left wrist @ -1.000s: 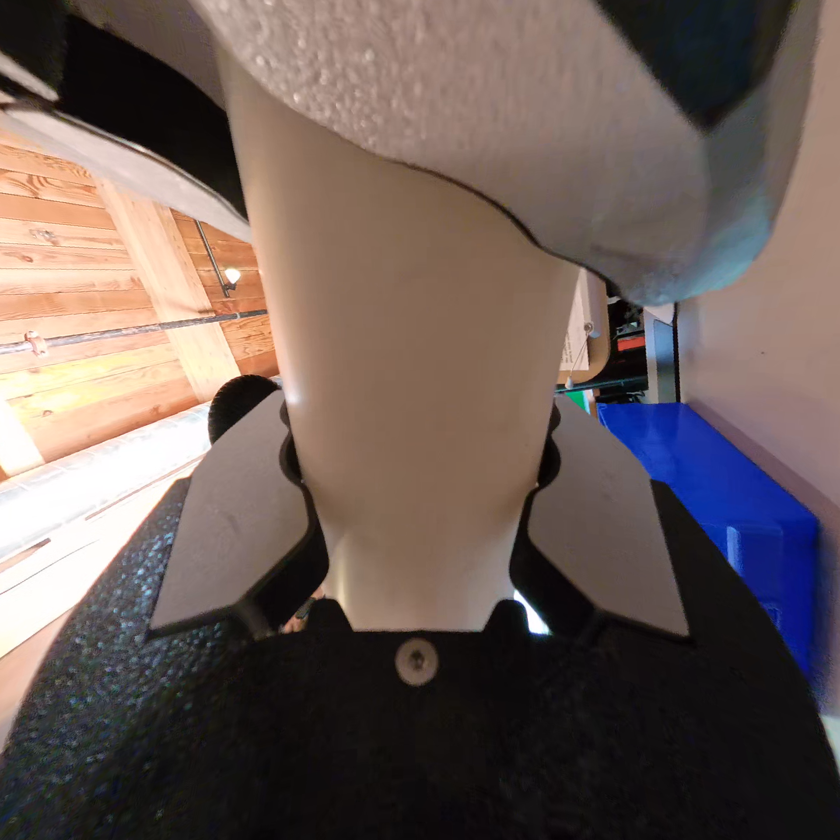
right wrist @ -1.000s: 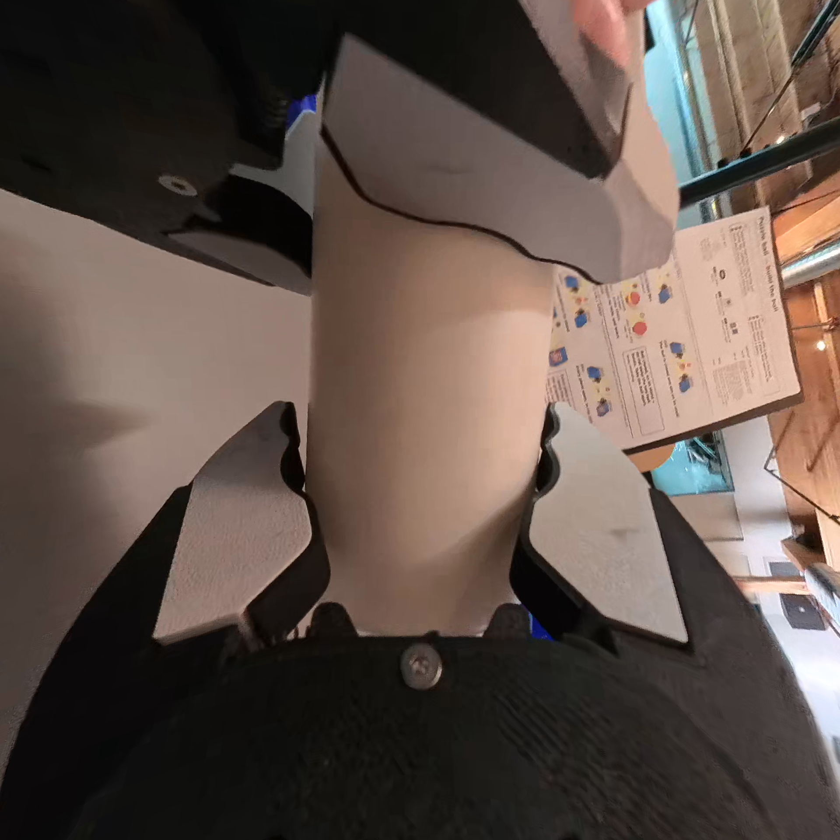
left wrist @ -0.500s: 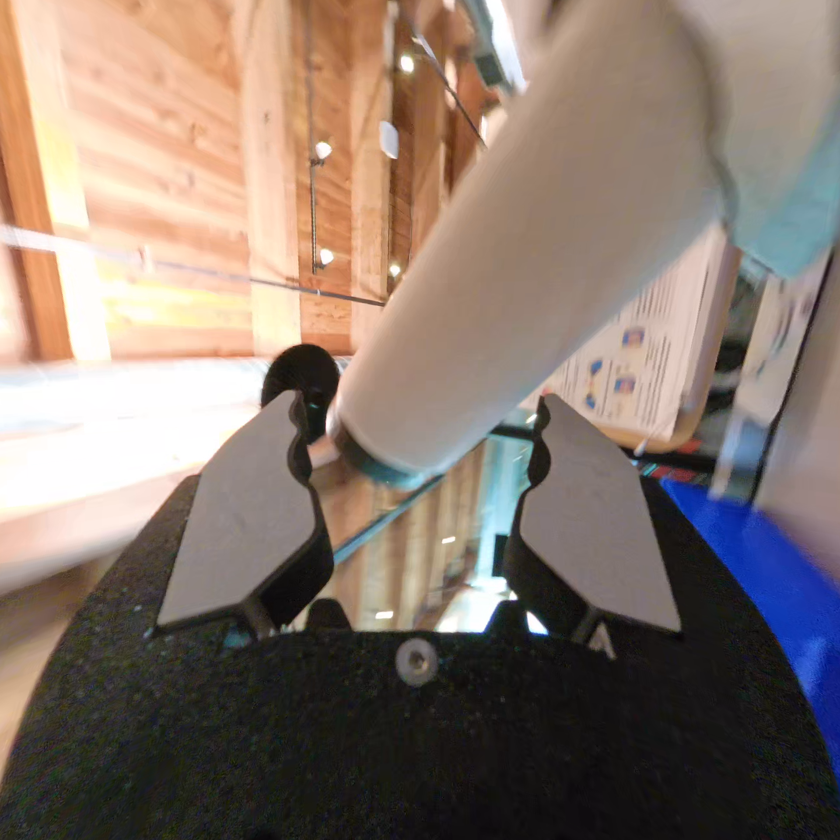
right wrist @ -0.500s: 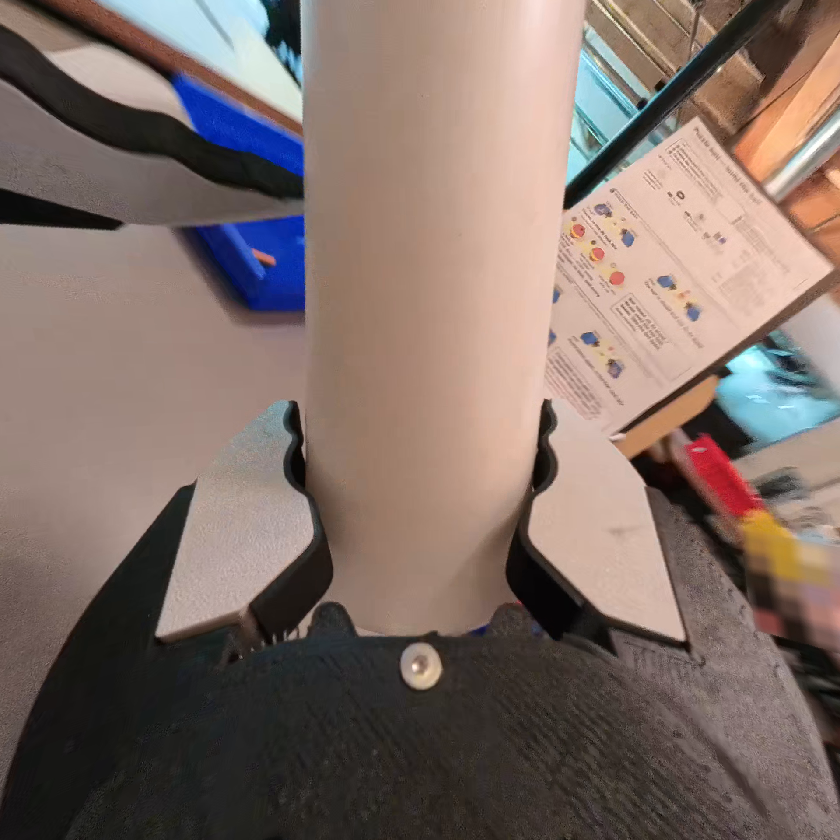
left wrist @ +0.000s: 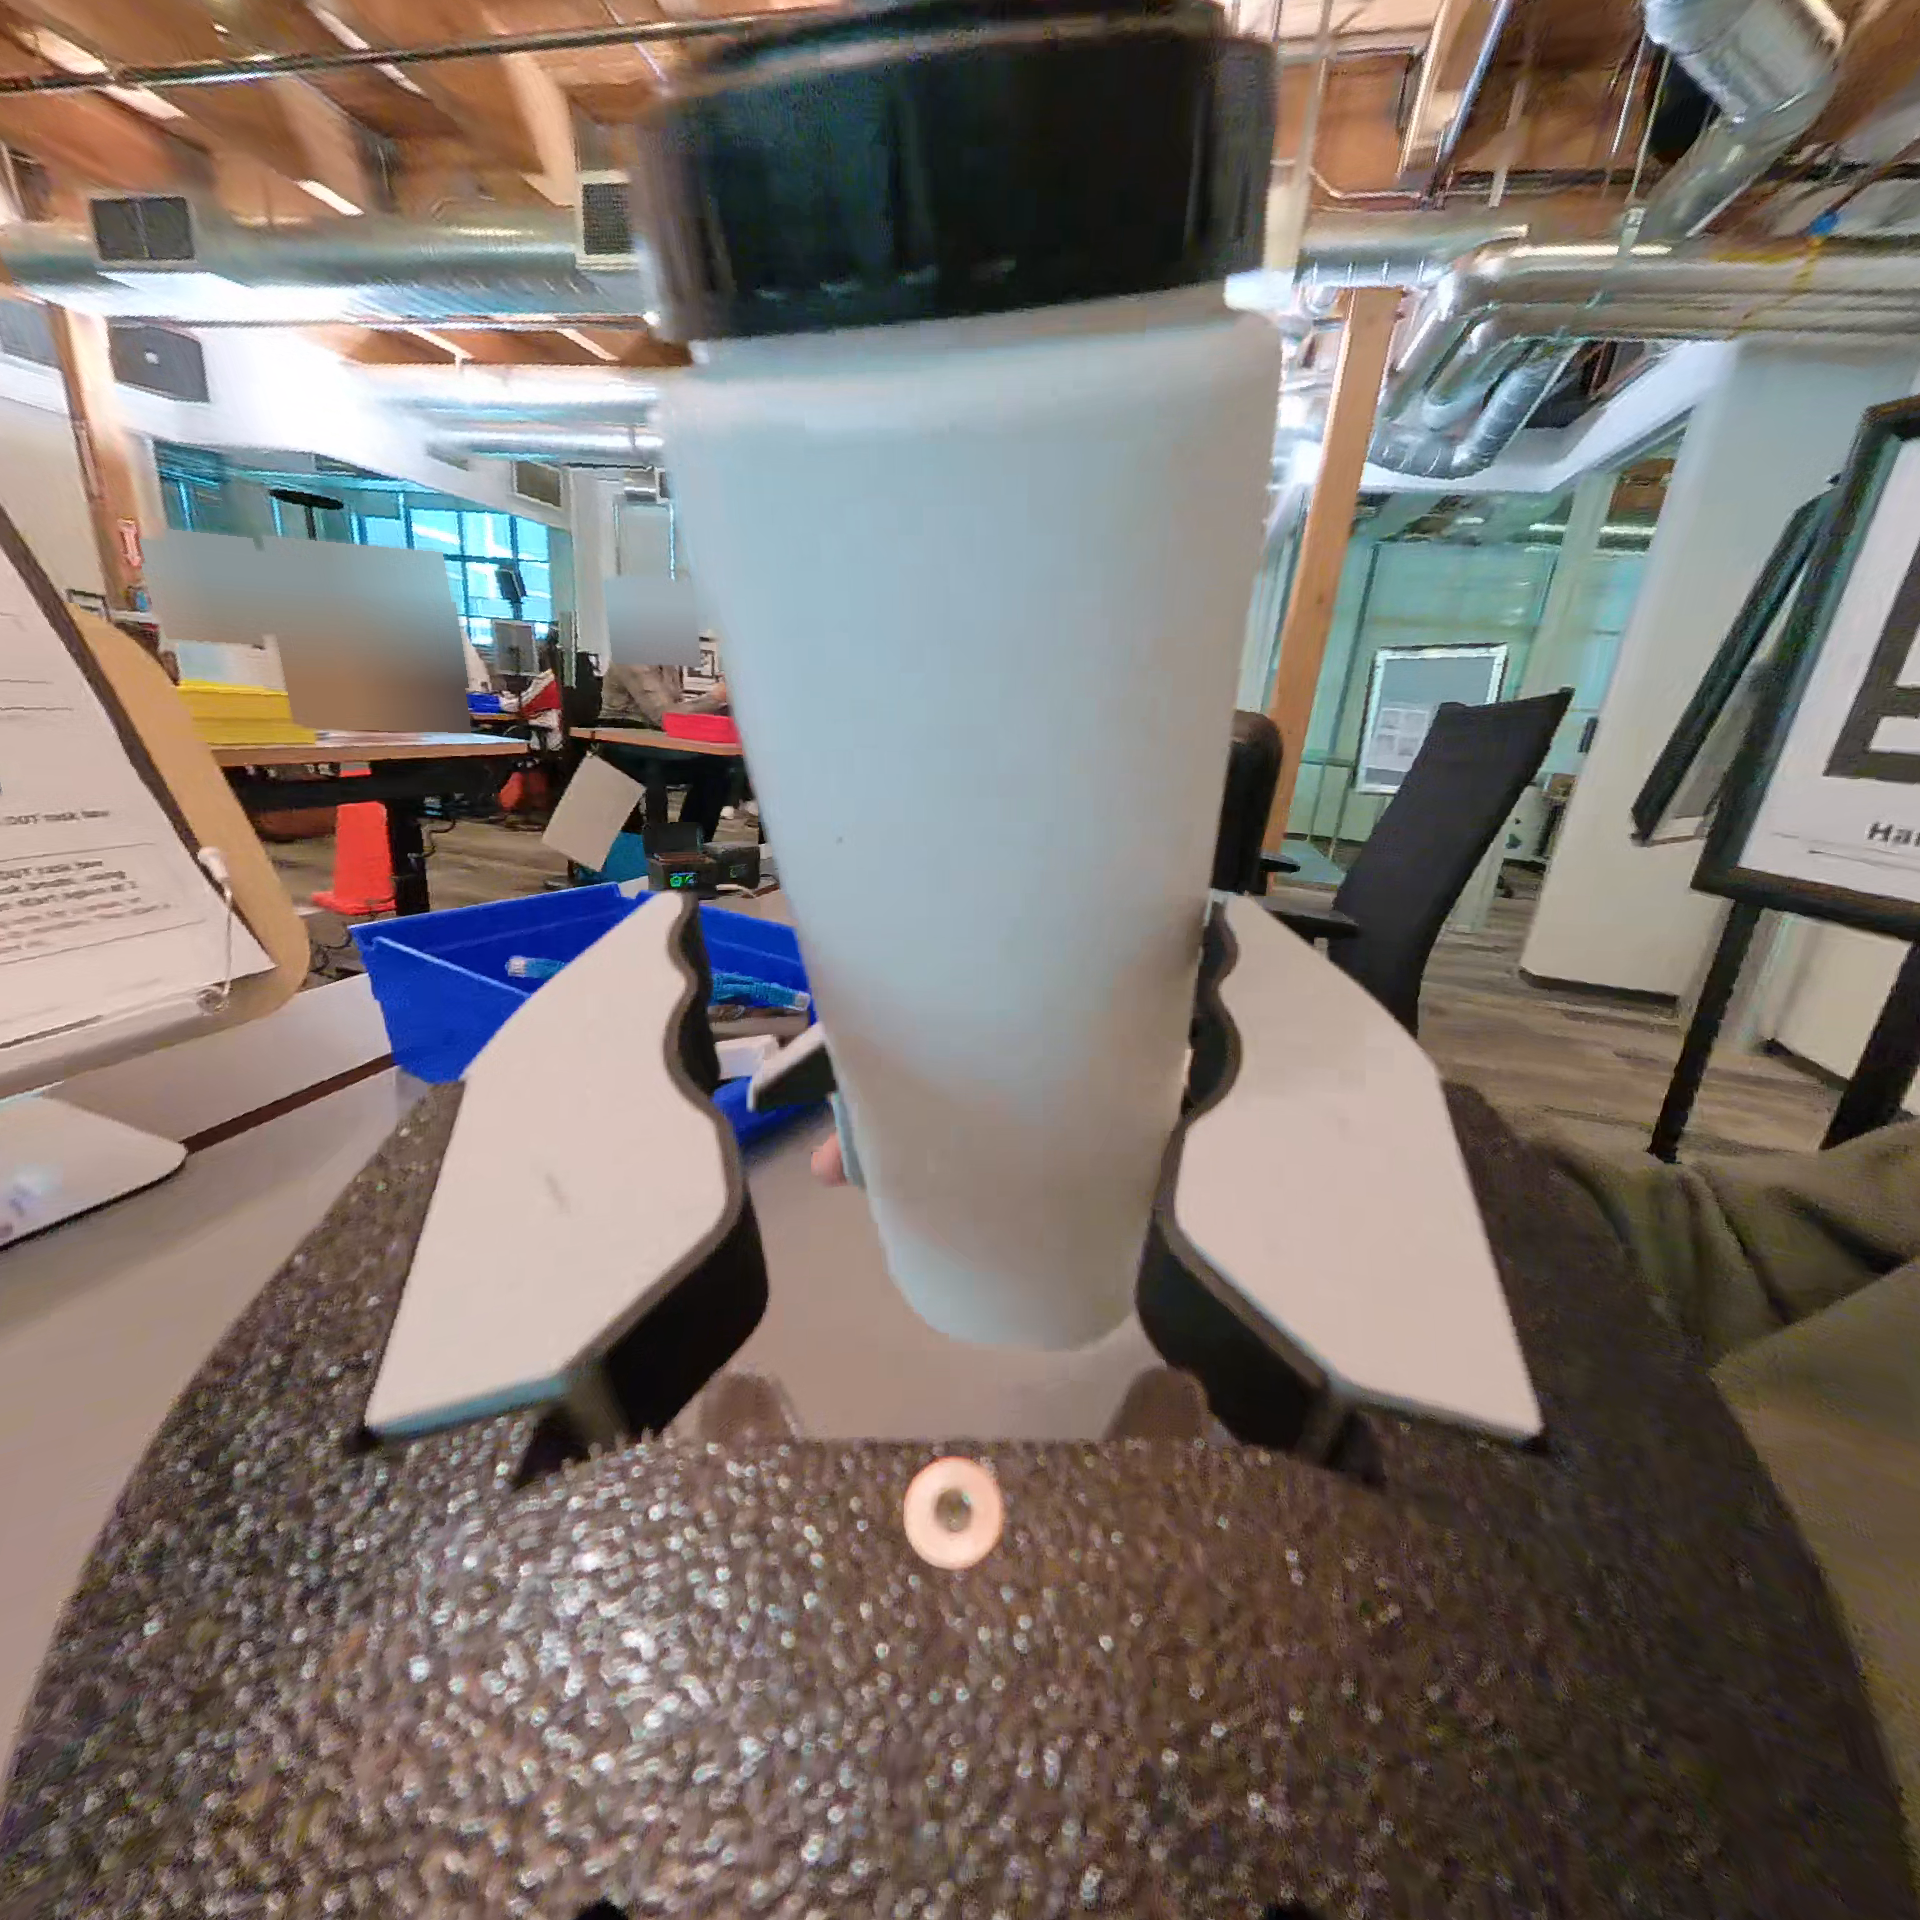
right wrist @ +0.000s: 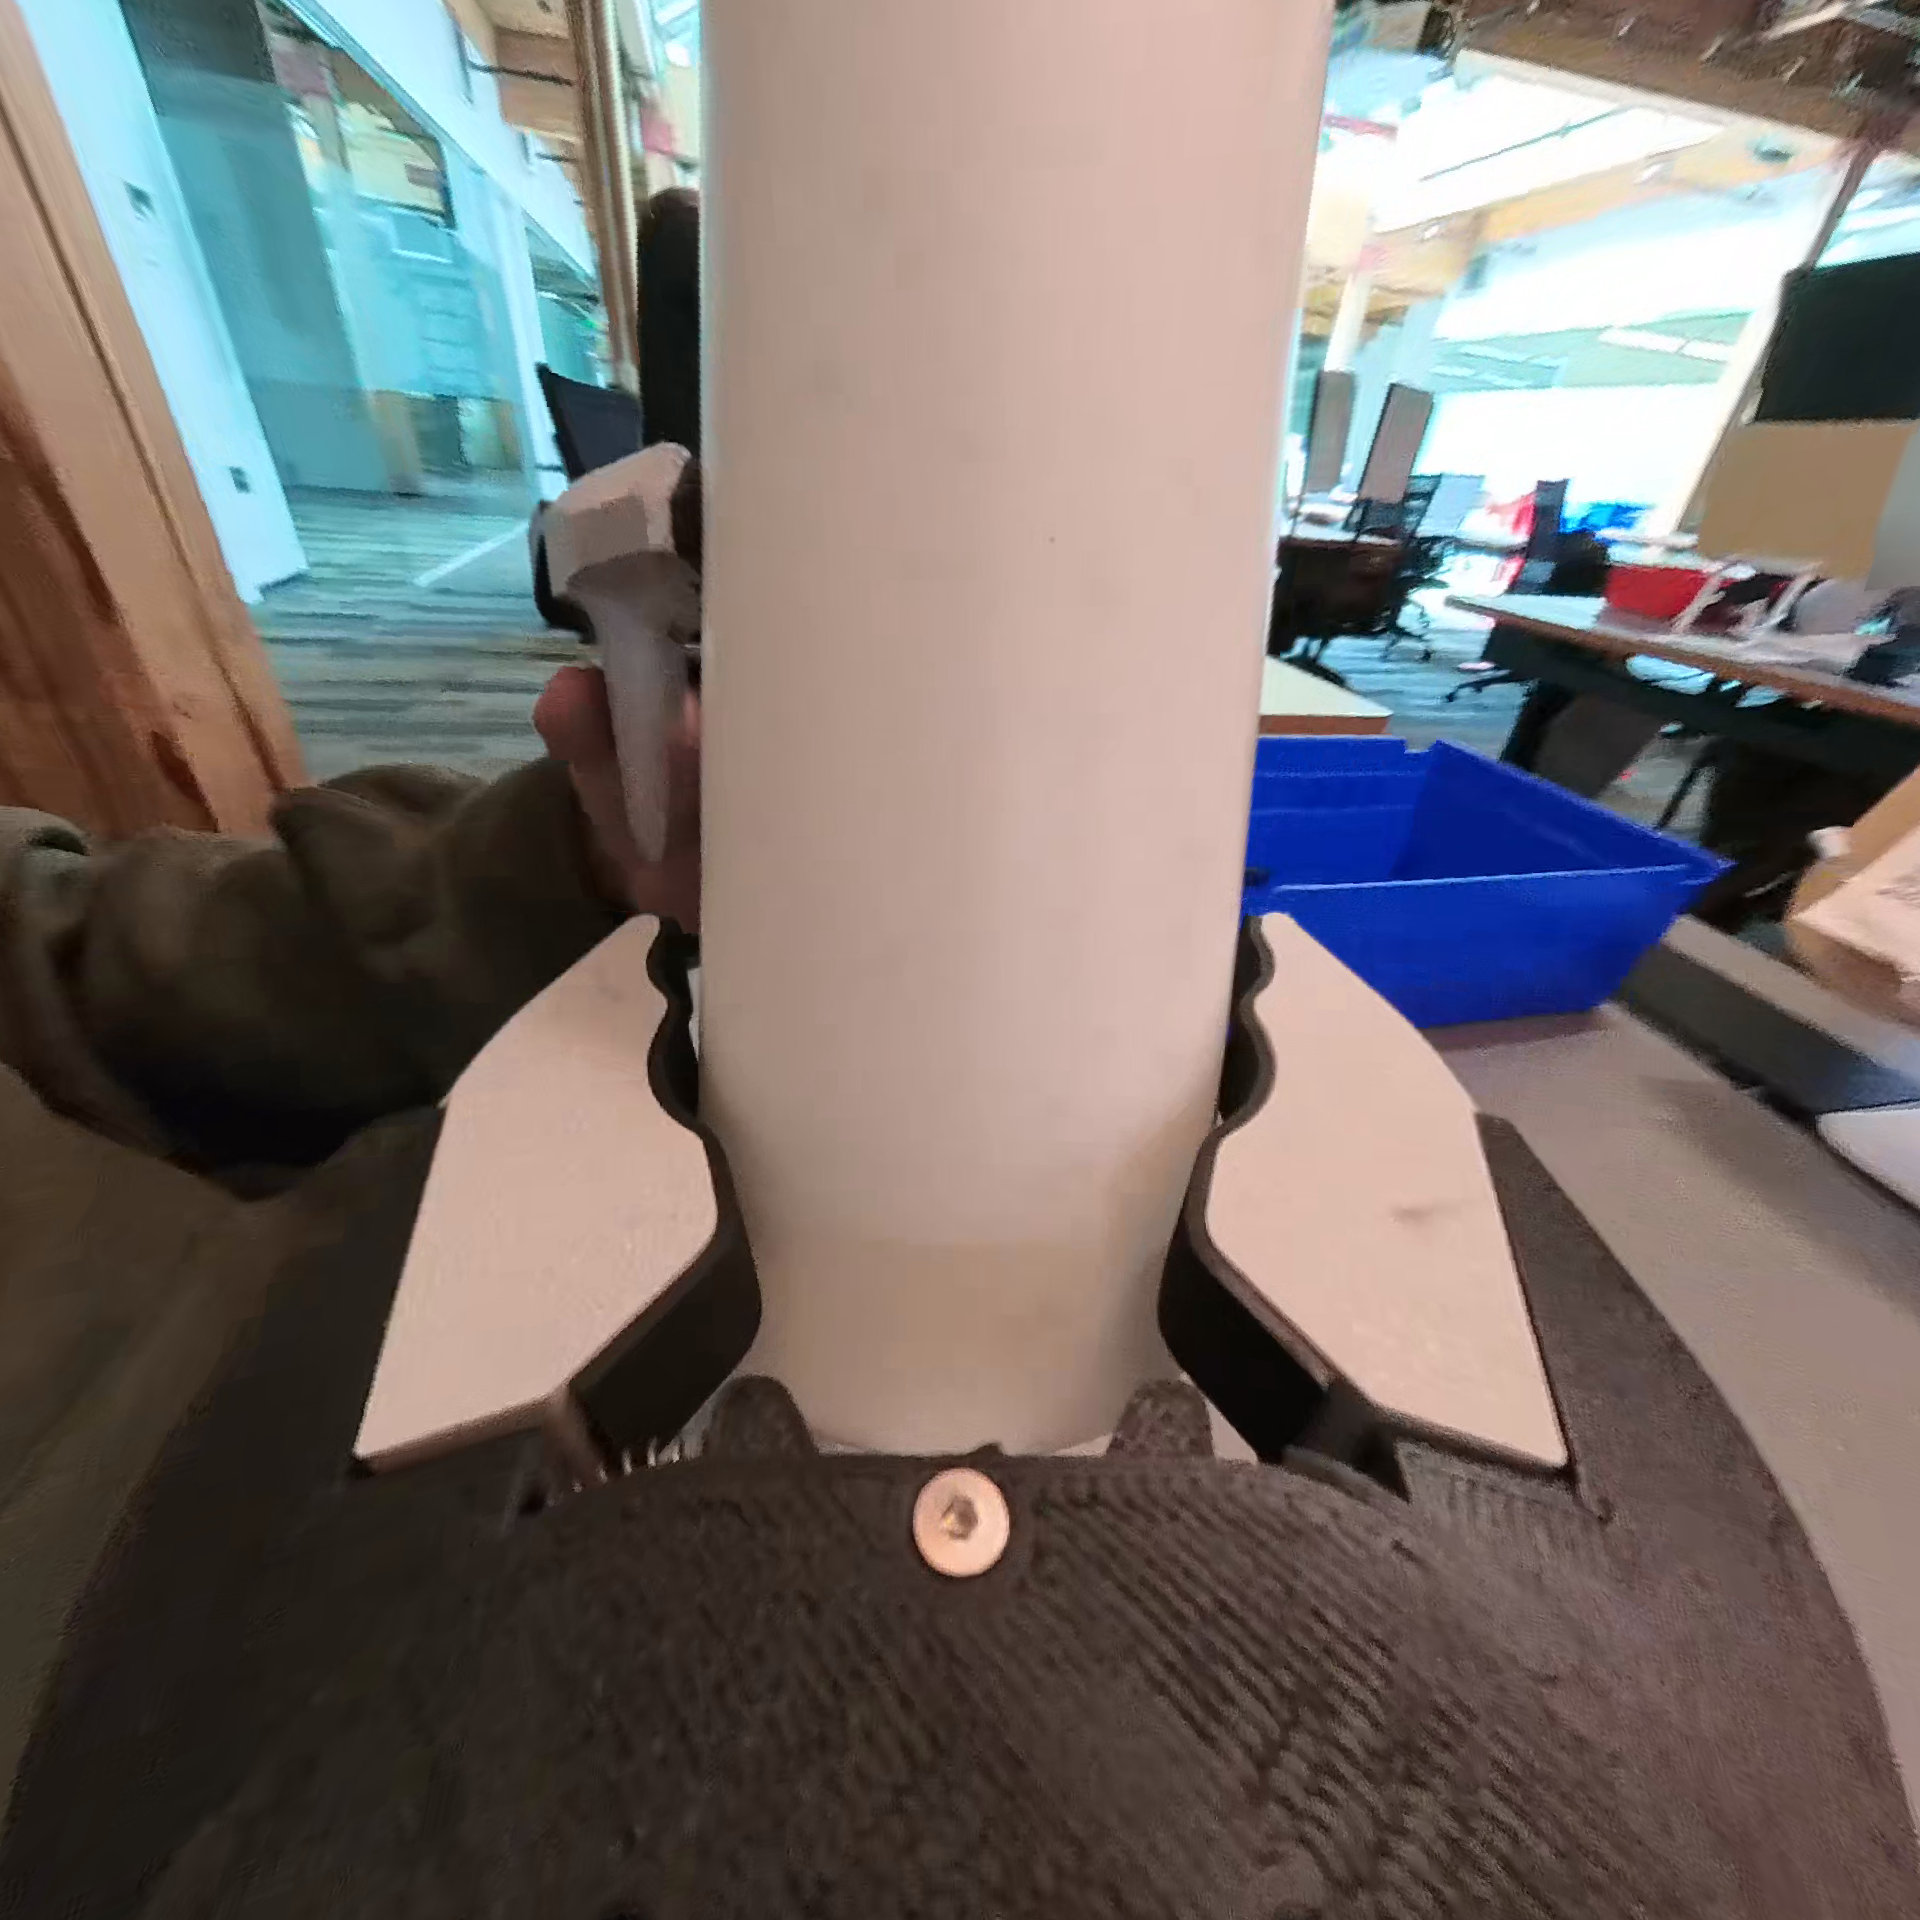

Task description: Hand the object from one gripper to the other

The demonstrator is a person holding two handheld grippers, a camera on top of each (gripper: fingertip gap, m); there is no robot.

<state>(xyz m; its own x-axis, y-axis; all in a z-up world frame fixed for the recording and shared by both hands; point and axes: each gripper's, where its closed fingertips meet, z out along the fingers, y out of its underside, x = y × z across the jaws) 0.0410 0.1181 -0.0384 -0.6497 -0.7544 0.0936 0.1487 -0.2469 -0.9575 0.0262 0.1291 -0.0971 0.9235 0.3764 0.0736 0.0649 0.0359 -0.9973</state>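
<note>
A white bottle [left wrist: 977, 779] with a black cap [left wrist: 956, 156] stands upright in the air above the grey table. My right gripper [right wrist: 951, 935] is shut on the bottle's lower body [right wrist: 987, 623], with both pads pressed against it. My left gripper [left wrist: 945, 914] is open around the bottle's base. There is a clear gap at its left finger [left wrist: 582, 1143], and its right finger [left wrist: 1330, 1164] sits close to the bottle's side. In the right wrist view, part of the left gripper [right wrist: 623, 582] and the hand holding it show behind the bottle.
A blue bin [left wrist: 468, 977] with small items sits on the grey table [left wrist: 156, 1299] beyond the bottle; it also shows in the right wrist view [right wrist: 1455, 914]. A clipboard with a printed sheet [left wrist: 104, 831] stands at the left. An olive sleeve [left wrist: 1714, 1247] is at the right. The left gripper's tips are roughly 6 cm from the right gripper's.
My left gripper has let go of the bottle and opened. Both grippers have swung from pointing up and sideways to level, so the bottle now stands upright in my right gripper.
</note>
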